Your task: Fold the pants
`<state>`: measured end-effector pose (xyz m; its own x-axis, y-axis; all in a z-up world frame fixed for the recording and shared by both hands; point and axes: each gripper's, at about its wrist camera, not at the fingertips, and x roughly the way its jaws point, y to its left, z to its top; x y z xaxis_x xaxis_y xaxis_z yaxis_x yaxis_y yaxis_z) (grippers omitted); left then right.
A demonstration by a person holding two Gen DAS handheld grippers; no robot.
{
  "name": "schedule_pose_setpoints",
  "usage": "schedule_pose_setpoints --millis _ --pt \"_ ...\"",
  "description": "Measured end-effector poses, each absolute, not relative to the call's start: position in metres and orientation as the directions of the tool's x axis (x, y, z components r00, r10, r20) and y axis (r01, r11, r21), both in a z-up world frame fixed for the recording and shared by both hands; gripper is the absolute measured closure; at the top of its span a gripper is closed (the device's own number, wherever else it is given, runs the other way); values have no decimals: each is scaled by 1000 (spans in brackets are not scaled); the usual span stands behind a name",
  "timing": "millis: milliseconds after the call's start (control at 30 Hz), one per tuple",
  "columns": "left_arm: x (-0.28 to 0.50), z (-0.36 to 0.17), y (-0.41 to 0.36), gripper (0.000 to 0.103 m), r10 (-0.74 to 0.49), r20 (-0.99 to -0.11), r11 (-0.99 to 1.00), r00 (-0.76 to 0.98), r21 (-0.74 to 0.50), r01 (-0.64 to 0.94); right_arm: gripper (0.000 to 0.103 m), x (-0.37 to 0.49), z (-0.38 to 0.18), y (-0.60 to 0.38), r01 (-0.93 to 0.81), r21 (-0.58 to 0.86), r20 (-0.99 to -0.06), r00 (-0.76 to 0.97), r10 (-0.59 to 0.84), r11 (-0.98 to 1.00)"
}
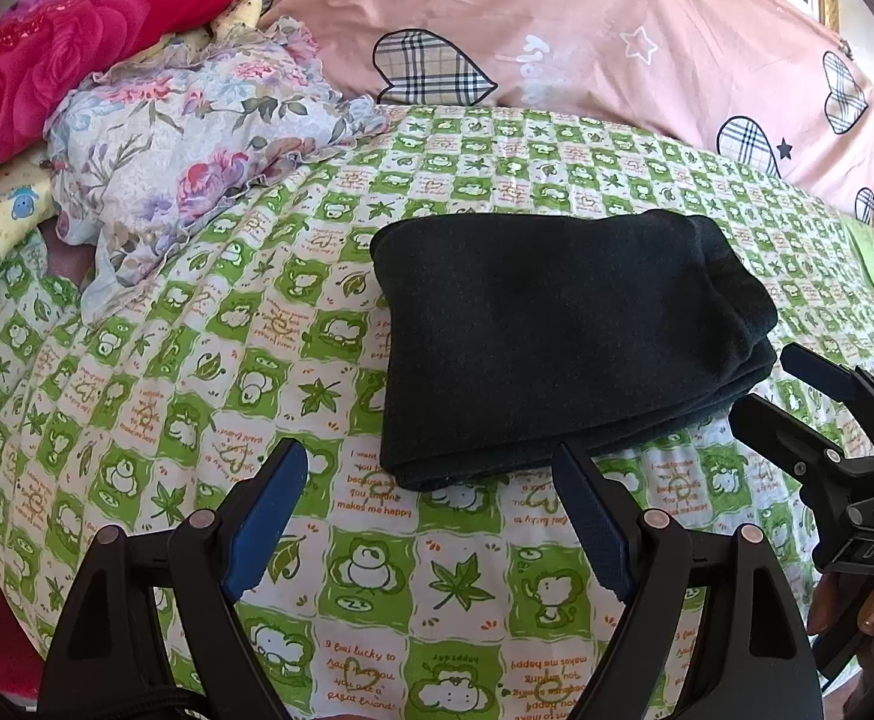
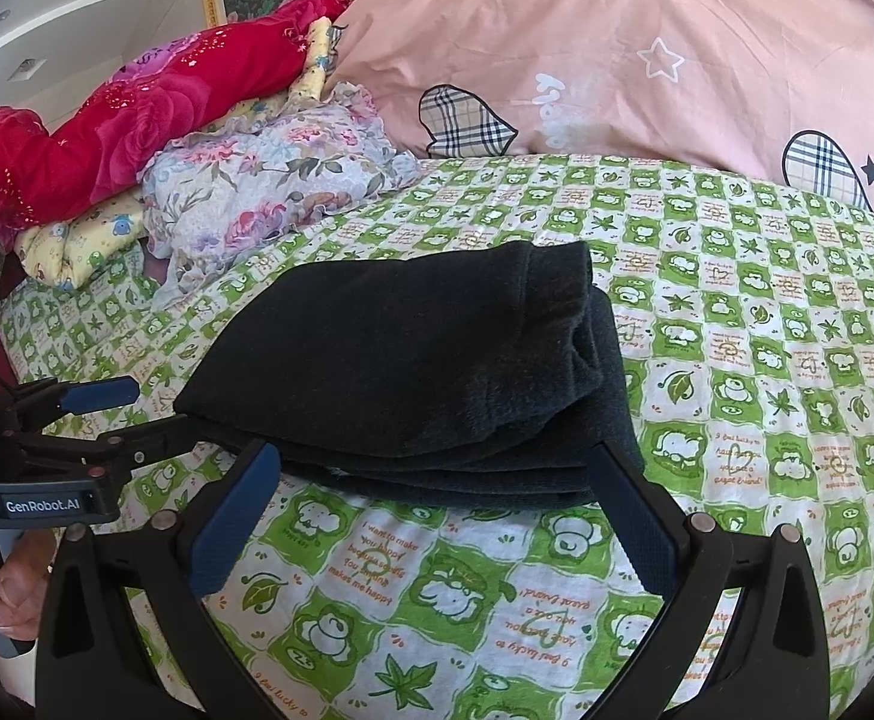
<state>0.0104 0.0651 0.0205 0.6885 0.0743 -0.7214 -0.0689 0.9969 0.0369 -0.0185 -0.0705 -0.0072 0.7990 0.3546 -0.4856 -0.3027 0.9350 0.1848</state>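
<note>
**Folded black pants lie on the green-checked sheet, both grippers spread wide**

Your black pants (image 1: 562,336) sit folded into a thick, roughly rectangular stack on the bed sheet (image 1: 209,360), a thin cotton printed in green and white squares with cartoon animals, maple leaves and orange lettering. The fabric looks soft and fleecy, matte, with rounded fold edges; on the stack's right side the layers show as stepped ridges (clearest from your right wrist camera).

Your left gripper (image 1: 431,519) hovers just short of the stack's near edge, its blue textured pads (image 1: 269,522) wide apart with nothing between them. Your right gripper (image 2: 437,516) is also spread, its fingertips right at the near edge of the pants (image 2: 401,372), and grips nothing.

Behind the stack lies a crumpled floral cloth (image 1: 197,150) with a ruffled edge, a red rose-print blanket (image 1: 71,42) heaped above it, and a smooth pink duvet (image 1: 586,24) patterned with plaid hearts and stars.
</note>
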Motion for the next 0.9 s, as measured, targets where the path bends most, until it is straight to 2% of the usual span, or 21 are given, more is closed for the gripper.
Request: schedule_pose_setpoints --millis 900 --pt "32 26 56 19 115 -724 993 680 71 -92 1 -2 -1 -85 -281 223 -502 787 357 933"
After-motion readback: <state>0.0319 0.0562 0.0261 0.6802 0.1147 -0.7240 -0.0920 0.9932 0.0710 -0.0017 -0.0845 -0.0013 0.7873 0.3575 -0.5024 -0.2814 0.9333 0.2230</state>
